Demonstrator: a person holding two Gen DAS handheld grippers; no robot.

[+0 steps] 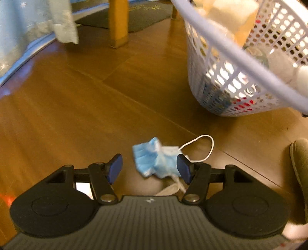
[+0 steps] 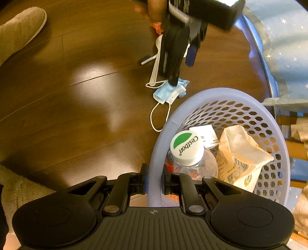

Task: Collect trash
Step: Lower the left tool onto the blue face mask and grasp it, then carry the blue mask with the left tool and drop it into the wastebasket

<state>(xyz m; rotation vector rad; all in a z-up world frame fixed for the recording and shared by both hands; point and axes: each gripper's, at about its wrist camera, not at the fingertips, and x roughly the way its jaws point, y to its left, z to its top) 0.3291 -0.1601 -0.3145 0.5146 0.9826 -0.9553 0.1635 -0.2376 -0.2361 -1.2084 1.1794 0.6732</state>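
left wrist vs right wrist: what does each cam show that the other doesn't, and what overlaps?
Left wrist only: the open left gripper from behind, its blue pads either side of the crumpled blue face mask, plus a wooden furniture leg and dark mat.

Right wrist only: the right gripper shut on the lavender mesh basket's rim, and the basket's contents: a clear bottle with a white and green cap, a cream paper bag, a white slip. Also a white plastic spoon on the floor.

Both: mask, basket, brown wood floor, grey slipper.
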